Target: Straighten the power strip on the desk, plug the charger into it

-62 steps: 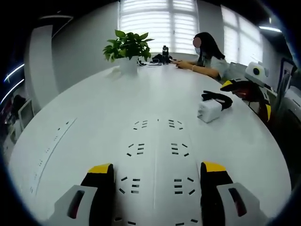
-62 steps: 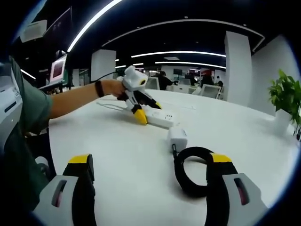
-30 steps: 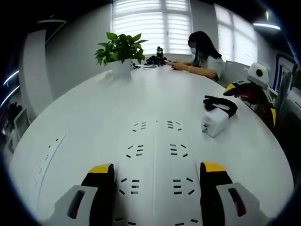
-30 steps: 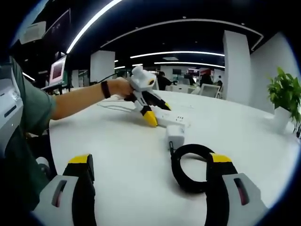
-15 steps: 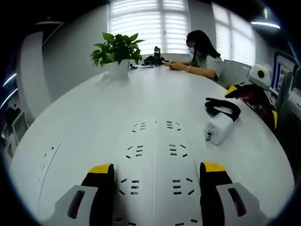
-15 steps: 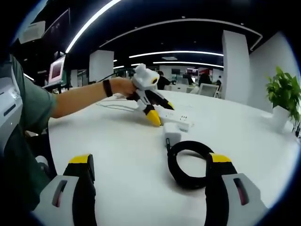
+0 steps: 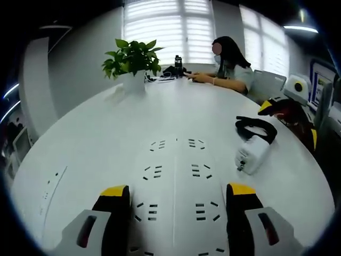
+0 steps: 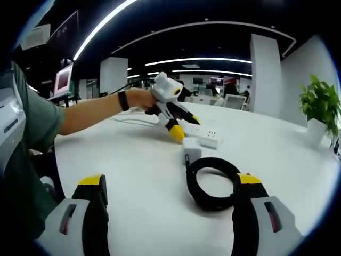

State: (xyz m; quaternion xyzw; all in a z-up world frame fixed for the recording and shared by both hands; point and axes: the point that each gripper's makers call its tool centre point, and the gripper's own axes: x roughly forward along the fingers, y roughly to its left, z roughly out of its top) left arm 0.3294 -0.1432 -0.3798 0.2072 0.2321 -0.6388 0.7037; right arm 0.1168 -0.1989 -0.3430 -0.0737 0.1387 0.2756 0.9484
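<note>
One charger (image 8: pixel 192 149), one power strip (image 7: pixel 175 197).

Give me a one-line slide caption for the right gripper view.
Left gripper straddles the white power strip while the white charger brick and its coiled black cable wait on the white desk.

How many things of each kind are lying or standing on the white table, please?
Power strips: 1
Chargers with coiled black cable: 1
Potted plants: 1
Dark bottles: 1
Total: 4, leaving out the small clutter beside the bottle, which is too small to tell.
</note>
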